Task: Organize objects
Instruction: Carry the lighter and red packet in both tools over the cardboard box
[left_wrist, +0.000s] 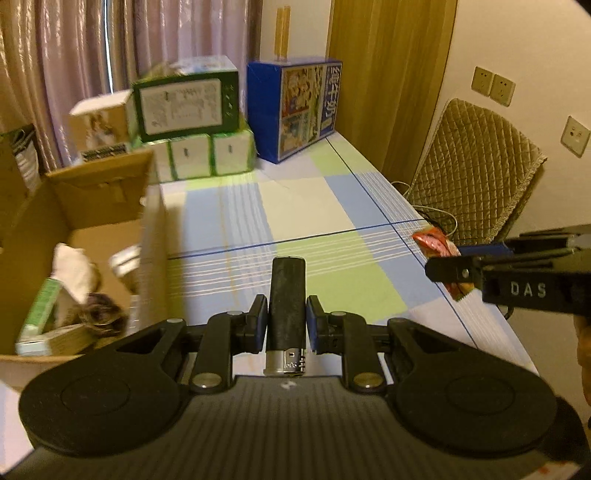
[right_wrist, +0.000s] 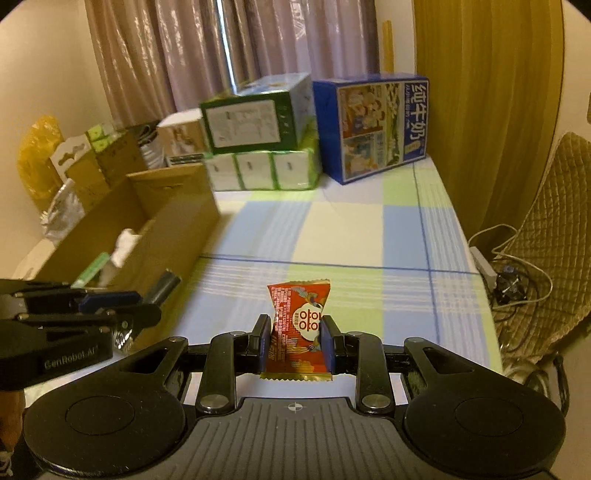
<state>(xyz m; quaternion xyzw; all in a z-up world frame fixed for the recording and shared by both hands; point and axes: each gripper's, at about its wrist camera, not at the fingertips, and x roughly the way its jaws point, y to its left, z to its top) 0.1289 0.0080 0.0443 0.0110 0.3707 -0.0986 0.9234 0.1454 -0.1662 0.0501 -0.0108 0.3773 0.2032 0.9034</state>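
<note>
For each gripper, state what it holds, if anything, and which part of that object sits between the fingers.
Left gripper holds a black lighter by its lower body, near the metal head. Right gripper holds a red snack packet across its middle.

Contents of the cardboard box (left_wrist: 110, 206) are motion-blurred and unidentifiable. Print on the snack packet (right_wrist: 298, 328) is too small to read. The chair (left_wrist: 476, 166) is partly cut off.

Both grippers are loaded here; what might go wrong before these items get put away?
The left gripper pinches the black cylindrical lighter only near its metal end, so it may pivot or slip. The right gripper squeezes a crinkly red snack packet, which could slide out. The open cardboard box already looks cluttered.
</note>
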